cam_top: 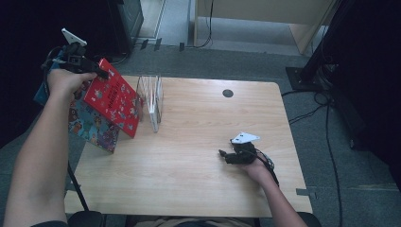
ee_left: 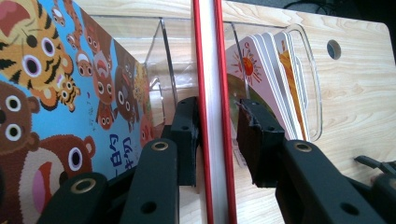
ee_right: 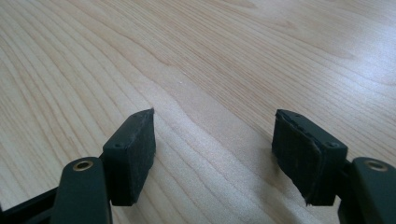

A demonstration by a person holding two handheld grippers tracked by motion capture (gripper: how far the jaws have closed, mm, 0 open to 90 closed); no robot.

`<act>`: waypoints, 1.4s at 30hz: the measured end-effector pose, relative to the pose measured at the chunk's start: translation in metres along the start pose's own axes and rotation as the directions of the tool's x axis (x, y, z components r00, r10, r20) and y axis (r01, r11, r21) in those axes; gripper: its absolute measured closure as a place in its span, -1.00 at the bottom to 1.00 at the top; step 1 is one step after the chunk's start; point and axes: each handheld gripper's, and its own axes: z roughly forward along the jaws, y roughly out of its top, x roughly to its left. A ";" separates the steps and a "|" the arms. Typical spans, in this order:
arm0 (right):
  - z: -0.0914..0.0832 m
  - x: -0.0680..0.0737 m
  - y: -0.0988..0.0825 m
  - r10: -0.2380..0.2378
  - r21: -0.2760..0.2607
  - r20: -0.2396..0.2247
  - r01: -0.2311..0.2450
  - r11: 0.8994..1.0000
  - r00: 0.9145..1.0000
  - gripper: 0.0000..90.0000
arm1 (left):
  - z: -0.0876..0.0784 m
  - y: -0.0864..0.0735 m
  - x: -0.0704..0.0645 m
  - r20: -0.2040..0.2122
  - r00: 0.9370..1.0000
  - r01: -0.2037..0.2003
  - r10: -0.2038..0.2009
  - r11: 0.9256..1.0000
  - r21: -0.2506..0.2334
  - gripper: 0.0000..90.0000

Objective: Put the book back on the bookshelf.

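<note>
A red picture book [cam_top: 113, 99] leans tilted at the table's left edge, its thin spine [ee_left: 212, 93] running up between my left gripper's jaws. My left gripper [cam_top: 97, 73] [ee_left: 217, 121] straddles the book's upper corner. The left pad lies against the cover and a narrow gap shows at the right pad, so it is open. Behind the red book leans a blue animal-print book [cam_top: 94, 125] [ee_left: 56, 93]. A clear acrylic rack [cam_top: 151, 99] [ee_left: 163, 56] stands just right of them with thin white books [ee_left: 266, 70] in it. My right gripper [cam_top: 222, 153] [ee_right: 212, 135] rests open on the wood, nothing between its jaws.
The wooden table [cam_top: 198, 142] has a round cable hole [cam_top: 228, 93] near its far edge. Grey carpet, cables and dark furniture legs surround the table. A pale wooden cabinet stands at the back.
</note>
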 end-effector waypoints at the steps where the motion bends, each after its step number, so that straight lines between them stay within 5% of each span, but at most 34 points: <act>1: 0.000 0.000 0.000 0.000 0.000 0.000 0.000 1.000 1.000 -0.32 | 0.000 0.000 0.000 -0.002 1.000 0.003 -0.003 1.000 0.004 0.52; 22: 0.000 0.000 0.000 -0.002 0.000 -0.002 0.002 1.000 1.000 -0.31 | -0.002 -0.005 0.004 0.016 1.000 0.019 -0.020 0.998 0.062 0.21; 25: 0.000 0.000 0.000 -0.002 0.000 -0.002 0.002 1.000 1.000 -0.31 | -0.001 -0.007 0.005 0.027 0.999 0.032 -0.034 0.997 0.075 0.28; 30: 0.000 0.000 0.000 0.000 0.000 -0.002 0.000 1.000 1.000 -0.31 | 0.003 -0.009 0.004 0.036 0.998 0.039 -0.042 0.995 0.091 0.67; 36: 0.000 0.000 0.000 -0.001 0.000 -0.003 0.001 1.000 1.000 -0.31 | 0.001 -0.005 0.007 -0.003 0.998 0.066 -0.066 0.993 0.099 0.78; 42: 0.000 0.000 0.000 -0.004 -0.001 -0.006 0.004 1.000 1.000 -0.30 | 0.002 0.000 0.008 -0.009 0.997 0.080 -0.080 0.995 0.054 0.78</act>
